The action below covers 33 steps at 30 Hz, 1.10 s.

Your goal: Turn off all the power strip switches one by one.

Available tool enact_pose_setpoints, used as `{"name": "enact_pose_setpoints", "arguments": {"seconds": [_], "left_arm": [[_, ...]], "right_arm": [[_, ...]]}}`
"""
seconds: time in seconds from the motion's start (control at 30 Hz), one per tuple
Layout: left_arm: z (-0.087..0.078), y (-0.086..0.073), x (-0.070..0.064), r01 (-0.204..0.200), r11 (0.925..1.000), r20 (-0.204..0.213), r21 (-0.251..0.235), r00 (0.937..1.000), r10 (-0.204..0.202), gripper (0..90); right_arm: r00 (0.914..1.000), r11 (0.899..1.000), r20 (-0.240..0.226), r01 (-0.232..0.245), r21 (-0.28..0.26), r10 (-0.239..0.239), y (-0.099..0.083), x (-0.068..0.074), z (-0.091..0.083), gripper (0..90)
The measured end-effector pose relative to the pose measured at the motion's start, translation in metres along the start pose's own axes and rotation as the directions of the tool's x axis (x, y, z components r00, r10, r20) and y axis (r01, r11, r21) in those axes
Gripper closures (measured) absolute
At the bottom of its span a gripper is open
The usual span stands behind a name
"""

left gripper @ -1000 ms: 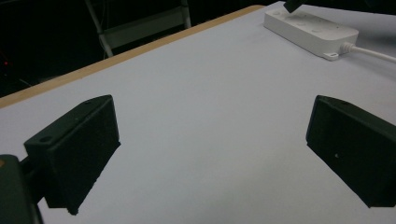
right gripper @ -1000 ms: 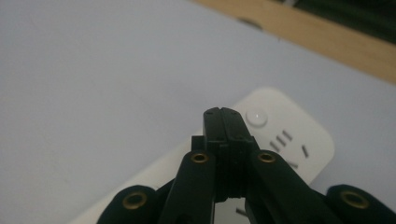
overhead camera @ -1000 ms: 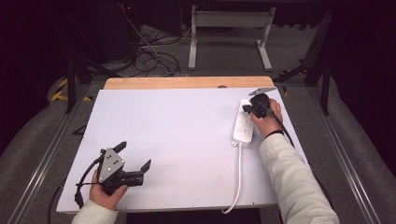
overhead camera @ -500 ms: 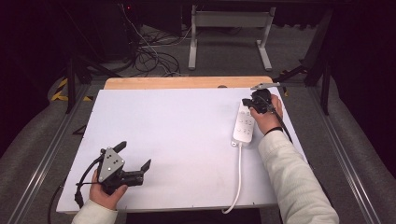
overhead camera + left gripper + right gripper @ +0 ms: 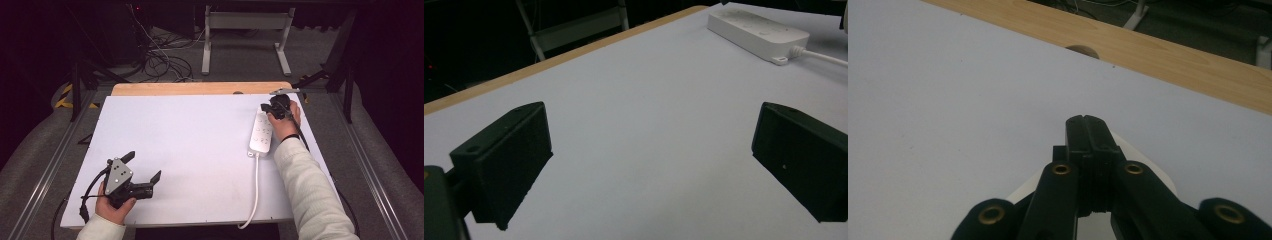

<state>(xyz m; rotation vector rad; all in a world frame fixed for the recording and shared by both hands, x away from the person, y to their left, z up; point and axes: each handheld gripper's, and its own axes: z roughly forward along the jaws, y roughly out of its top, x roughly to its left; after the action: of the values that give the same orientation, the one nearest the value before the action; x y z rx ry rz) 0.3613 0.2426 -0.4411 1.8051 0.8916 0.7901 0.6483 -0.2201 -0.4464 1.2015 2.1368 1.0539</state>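
Power strip (image 5: 262, 132) lies at the right of the white surface (image 5: 190, 145), cord off the near edge. Right hand-held gripper (image 5: 276, 107), jaws closed and empty, sits over its far end, likely the switch: press straight down, don't slide. Left hand-held gripper (image 5: 145, 176) open, idle, near left.

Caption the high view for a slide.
Right gripper shut at white power strip's far end; left gripper open near the table's front.
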Motion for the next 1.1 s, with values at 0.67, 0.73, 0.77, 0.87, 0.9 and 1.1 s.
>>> {"name": "enact_pose_setpoints", "arguments": {"seconds": [0.67,0.73,0.77,0.87,0.9,1.1], "left_arm": [[0.001,0.000,0.000,-0.008,1.0000,-0.001,0.003,1.0000,0.008,3.0],[0.001,0.000,0.000,-0.008,1.0000,-0.001,0.002,1.0000,0.008,3.0],[0.001,0.000,0.001,-0.009,1.0000,-0.001,0.003,1.0000,0.009,3.0],[0.001,0.000,0.000,-0.008,1.0000,0.000,0.003,1.0000,0.008,3.0],[0.001,0.000,0.000,-0.009,1.0000,0.000,0.003,1.0000,0.009,3.0],[0.001,0.000,0.000,-0.006,1.0000,0.000,0.004,1.0000,0.006,3.0]], "right_arm": [[0.9999,0.999,0.016,0.000,0.041,-0.001,-0.006,-0.002,0.011,90.0],[0.9999,0.999,0.015,-0.001,0.044,0.001,-0.006,-0.002,0.011,90.0],[0.9999,0.999,0.016,0.000,0.044,-0.001,-0.006,-0.002,0.011,90.0],[0.9998,0.999,0.018,0.006,0.043,-0.006,-0.006,-0.002,0.012,90.0],[0.9997,0.999,0.021,0.008,0.049,-0.009,-0.007,-0.001,0.012,90.0],[0.9996,0.999,0.025,0.012,0.050,-0.013,-0.007,0.000,0.013,90.0]]}}
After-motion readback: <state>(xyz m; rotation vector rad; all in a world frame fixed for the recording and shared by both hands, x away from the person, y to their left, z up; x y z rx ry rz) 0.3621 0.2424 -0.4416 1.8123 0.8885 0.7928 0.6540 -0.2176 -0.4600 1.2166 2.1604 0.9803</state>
